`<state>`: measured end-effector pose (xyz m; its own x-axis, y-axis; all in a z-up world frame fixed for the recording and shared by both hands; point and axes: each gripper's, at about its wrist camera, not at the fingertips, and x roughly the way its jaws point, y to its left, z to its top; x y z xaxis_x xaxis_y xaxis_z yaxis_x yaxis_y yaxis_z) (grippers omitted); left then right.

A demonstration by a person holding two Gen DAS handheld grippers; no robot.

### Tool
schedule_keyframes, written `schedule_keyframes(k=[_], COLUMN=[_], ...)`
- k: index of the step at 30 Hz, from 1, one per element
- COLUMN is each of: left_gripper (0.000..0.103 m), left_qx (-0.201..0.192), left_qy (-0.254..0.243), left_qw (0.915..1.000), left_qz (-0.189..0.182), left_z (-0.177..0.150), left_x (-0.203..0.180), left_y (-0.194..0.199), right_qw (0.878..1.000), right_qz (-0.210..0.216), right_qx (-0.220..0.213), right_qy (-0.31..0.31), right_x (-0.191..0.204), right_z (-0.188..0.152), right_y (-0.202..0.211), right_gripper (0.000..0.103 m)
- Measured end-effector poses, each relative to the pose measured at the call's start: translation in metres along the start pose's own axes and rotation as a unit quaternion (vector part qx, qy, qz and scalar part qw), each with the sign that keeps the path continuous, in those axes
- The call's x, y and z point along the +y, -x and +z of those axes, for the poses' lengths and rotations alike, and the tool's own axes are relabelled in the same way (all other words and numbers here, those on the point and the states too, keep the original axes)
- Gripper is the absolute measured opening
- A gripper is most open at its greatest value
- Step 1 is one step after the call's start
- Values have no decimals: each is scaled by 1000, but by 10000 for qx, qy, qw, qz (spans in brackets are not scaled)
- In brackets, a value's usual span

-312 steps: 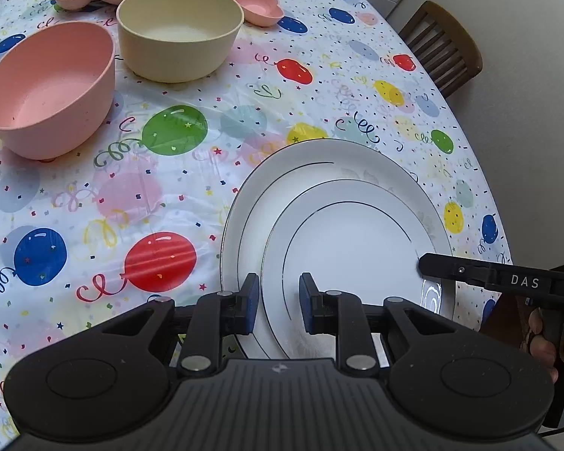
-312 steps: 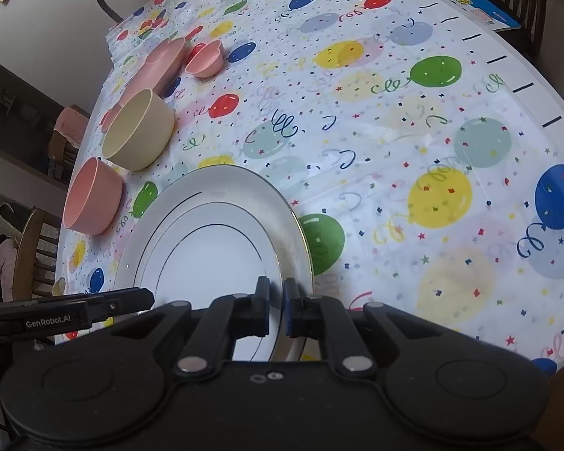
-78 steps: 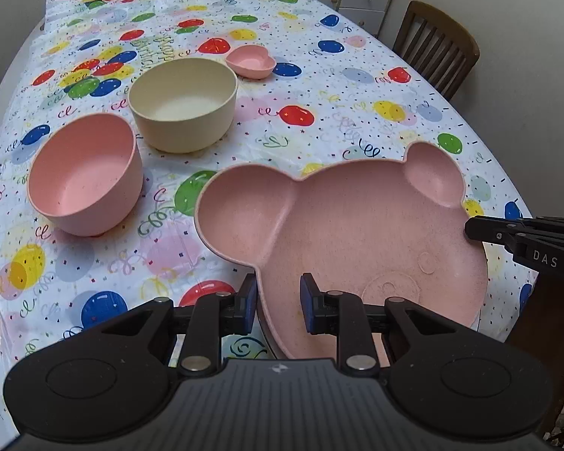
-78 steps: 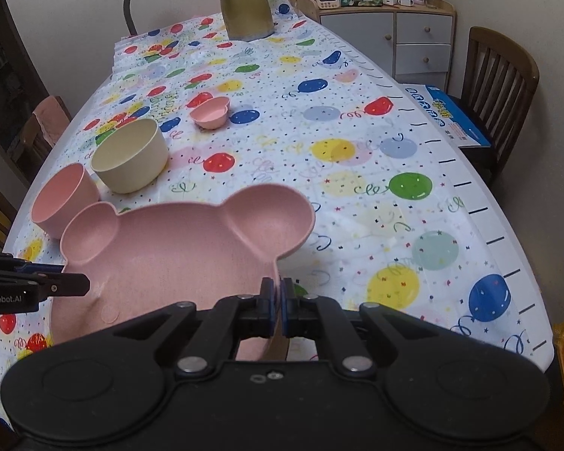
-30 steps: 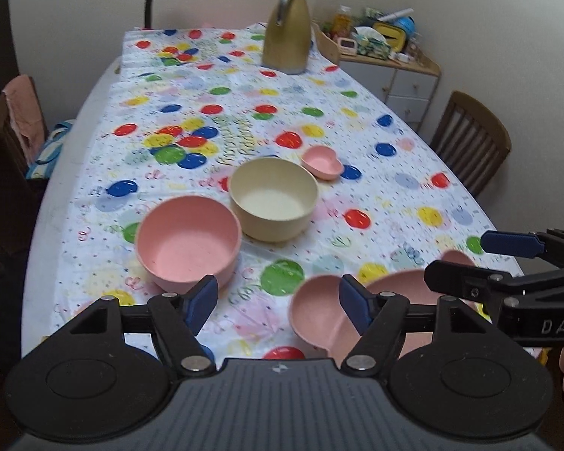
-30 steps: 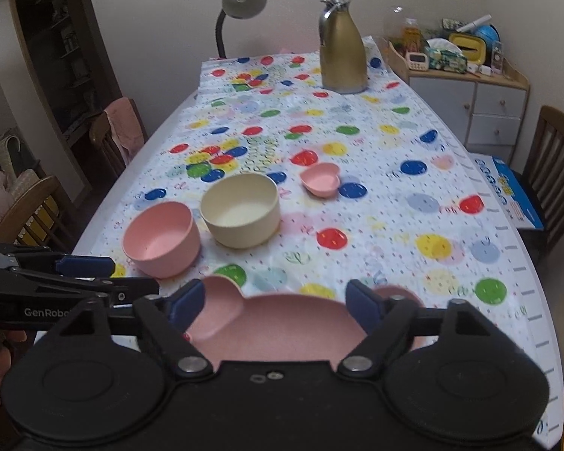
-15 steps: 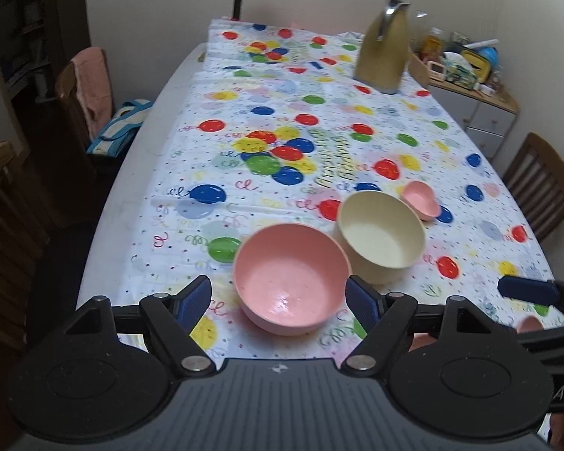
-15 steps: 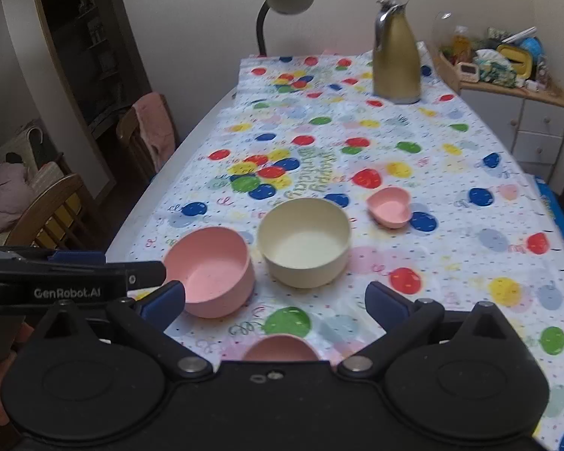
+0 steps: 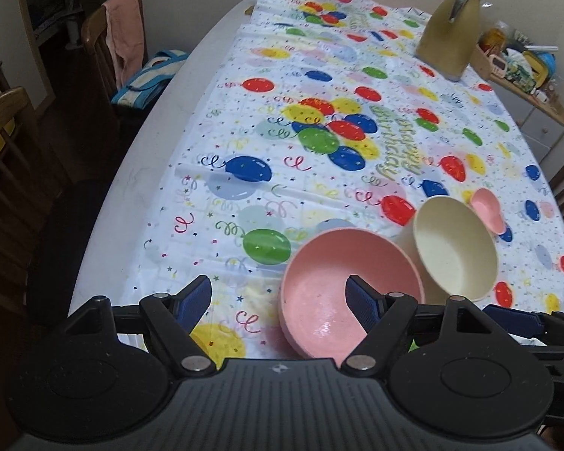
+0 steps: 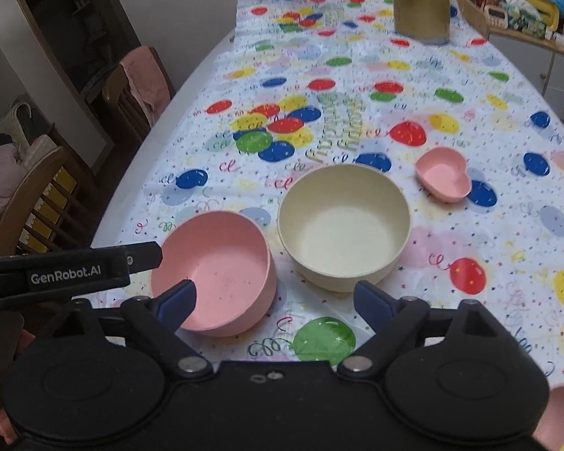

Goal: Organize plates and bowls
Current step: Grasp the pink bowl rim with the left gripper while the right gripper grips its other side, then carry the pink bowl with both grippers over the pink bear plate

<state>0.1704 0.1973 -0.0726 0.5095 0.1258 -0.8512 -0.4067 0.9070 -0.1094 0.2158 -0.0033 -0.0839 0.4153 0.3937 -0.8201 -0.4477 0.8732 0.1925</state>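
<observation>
A pink bowl [image 9: 319, 300] [image 10: 222, 274] stands near the table's front left, touching a cream bowl [image 9: 455, 248] [image 10: 344, 225]. Beyond them sits a small pink heart dish [image 9: 487, 210] [image 10: 443, 174]. My left gripper [image 9: 278, 297] is open just above the pink bowl; one finger hangs over its inside, the other is outside its left rim. My right gripper [image 10: 274, 300] is open with its jaws closing; the pink bowl's right side shows between them, untouched. An ear of the pink bear plate [image 10: 560, 413] peeks in at the lower right.
A gold kettle [image 9: 451, 37] [image 10: 421, 3] stands at the far end of the balloon tablecloth [image 9: 282, 143]. Wooden chairs [image 9: 3, 158] [image 10: 37, 203] line the left side beyond the table edge. A cluttered cabinet [image 10: 526, 11] is at the far right.
Both grippers have swung left and down from the bear plate toward the two bowls, which now look larger. The right jaws stand narrower than half a second ago.
</observation>
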Motion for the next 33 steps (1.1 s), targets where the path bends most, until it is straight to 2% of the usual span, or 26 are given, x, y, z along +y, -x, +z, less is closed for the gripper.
schedule_keyframes(k=[8, 14, 16, 20, 24, 25, 30, 33], left_gripper=[78, 77, 67, 61, 37, 33, 19, 17], left_qx=[232, 290, 319, 403, 501, 517, 508, 500], left_qy=[112, 164, 164, 254, 355, 377, 437, 350], left_qw=[9997, 9994, 9994, 9988, 9980, 9978, 9975, 9978], left_qz=[56, 33, -21, -87, -140, -150, -211, -241], left_z=[-1, -1, -1, -2, -4, -5, -6, -8], left_x=[5, 5, 5, 3, 3, 3, 3, 1], left_y=[-27, -32, -33, -36, -38, -38, -36, -32], right_qw=[9990, 9978, 9975, 9966, 9968, 9968, 9960, 9963], right_qz=[-3, -6, 3, -50, -75, -66, -49, -108], right_qx=[446, 658, 713, 823, 786, 781, 869, 833], right_qy=[-2, -13, -16, -76, -142, -160, -181, -185], right_x=[3, 5, 5, 6, 6, 6, 9, 11], right_z=[8, 9, 10, 11, 12, 13, 15, 14], right_y=[-35, -50, -53, -58, -57, -56, -59, -58], right_gripper=[76, 61, 51, 42, 32, 27, 12, 11])
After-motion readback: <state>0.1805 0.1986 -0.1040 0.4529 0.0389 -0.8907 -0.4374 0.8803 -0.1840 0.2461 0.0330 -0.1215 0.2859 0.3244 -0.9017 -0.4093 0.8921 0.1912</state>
